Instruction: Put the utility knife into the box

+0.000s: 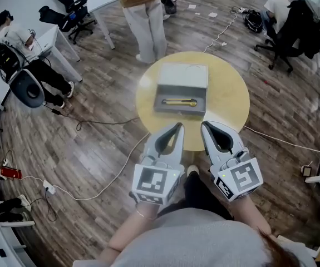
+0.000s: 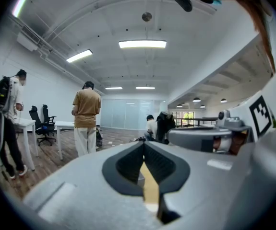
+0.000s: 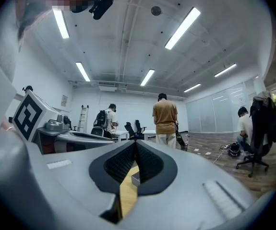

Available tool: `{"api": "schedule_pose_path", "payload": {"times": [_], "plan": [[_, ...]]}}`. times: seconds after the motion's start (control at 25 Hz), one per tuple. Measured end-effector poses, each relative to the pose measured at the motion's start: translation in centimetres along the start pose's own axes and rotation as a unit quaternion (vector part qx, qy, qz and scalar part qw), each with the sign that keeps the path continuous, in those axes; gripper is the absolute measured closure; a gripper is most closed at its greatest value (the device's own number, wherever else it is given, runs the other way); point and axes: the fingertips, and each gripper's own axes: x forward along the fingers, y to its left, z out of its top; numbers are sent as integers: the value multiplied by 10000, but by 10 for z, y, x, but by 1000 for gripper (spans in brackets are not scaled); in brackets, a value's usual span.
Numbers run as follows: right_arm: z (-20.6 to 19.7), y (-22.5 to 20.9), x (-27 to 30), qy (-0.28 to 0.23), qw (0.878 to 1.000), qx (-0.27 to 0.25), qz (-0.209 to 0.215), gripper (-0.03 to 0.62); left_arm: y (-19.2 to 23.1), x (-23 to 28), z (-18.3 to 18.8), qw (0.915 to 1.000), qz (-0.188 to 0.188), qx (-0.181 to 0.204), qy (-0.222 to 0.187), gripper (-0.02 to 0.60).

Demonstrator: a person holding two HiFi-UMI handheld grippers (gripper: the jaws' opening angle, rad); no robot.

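Note:
A yellow and grey utility knife (image 1: 179, 102) lies inside the lower tray of an open grey box (image 1: 181, 88) on a round yellow table (image 1: 229, 96). The box's lid lies flat behind the tray. My left gripper (image 1: 180, 125) and right gripper (image 1: 203, 124) hover side by side at the table's near edge, just short of the box, both shut and holding nothing. In the left gripper view the left gripper (image 2: 144, 143) has its tips meeting, with the table and a box corner showing through the gap below. The right gripper (image 3: 136, 142) looks the same in its own view.
A person in a tan shirt (image 1: 143, 10) stands just beyond the table. Two people sit at desks, at the far left (image 1: 20, 43) and at the far right (image 1: 285, 13). Cables (image 1: 93, 191) run over the wooden floor around the table.

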Motion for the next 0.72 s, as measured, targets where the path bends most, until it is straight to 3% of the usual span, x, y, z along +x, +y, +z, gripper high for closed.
{"api": "schedule_pose_path", "payload": {"times": [0.4, 0.72], "plan": [[0, 63, -59, 78, 9998, 26, -153, 589, -46, -69, -4, 9996, -291, -24, -64, 581], [9, 83, -79, 92, 9999, -21, -40, 589, -54, -95, 2, 9999, -97, -17, -123, 581]]}}
